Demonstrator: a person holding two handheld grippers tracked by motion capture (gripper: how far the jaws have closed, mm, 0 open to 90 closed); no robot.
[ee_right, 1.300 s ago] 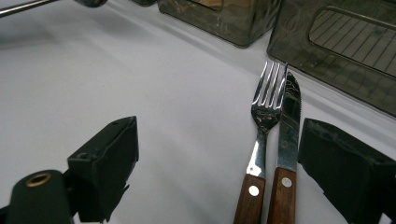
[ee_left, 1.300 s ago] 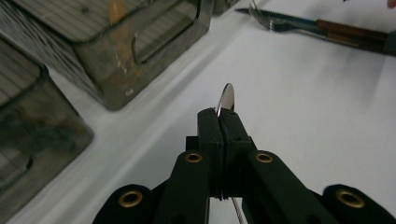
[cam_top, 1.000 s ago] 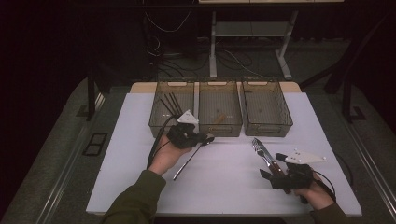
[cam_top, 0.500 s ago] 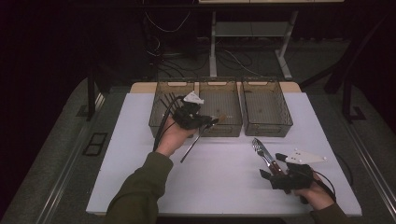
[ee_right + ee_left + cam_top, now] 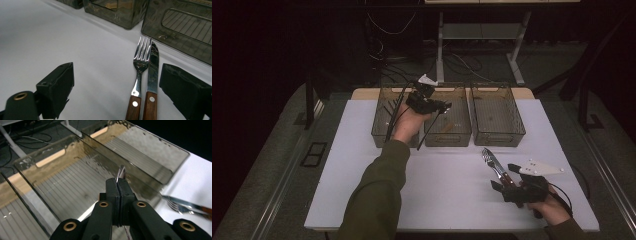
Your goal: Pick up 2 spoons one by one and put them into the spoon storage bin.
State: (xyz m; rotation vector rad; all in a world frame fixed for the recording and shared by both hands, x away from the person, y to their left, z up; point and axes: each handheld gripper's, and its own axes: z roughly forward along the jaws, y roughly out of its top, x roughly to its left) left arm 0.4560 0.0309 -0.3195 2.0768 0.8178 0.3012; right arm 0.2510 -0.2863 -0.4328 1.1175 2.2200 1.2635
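Left hand (image 5: pixel 408 125) raised over middle bin (image 5: pixel 448 131), perhaps.

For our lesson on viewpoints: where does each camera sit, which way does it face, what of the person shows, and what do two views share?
High view: above the person's side, looking forward and down on the white table; both forearms and hands show.
Left gripper view: rides the left hand-held gripper, shut on a utensil over the middle bin.
Right gripper view: rides the open right hand-held gripper, facing fork and knife.
Shared: fork and knife also appear in the high view.
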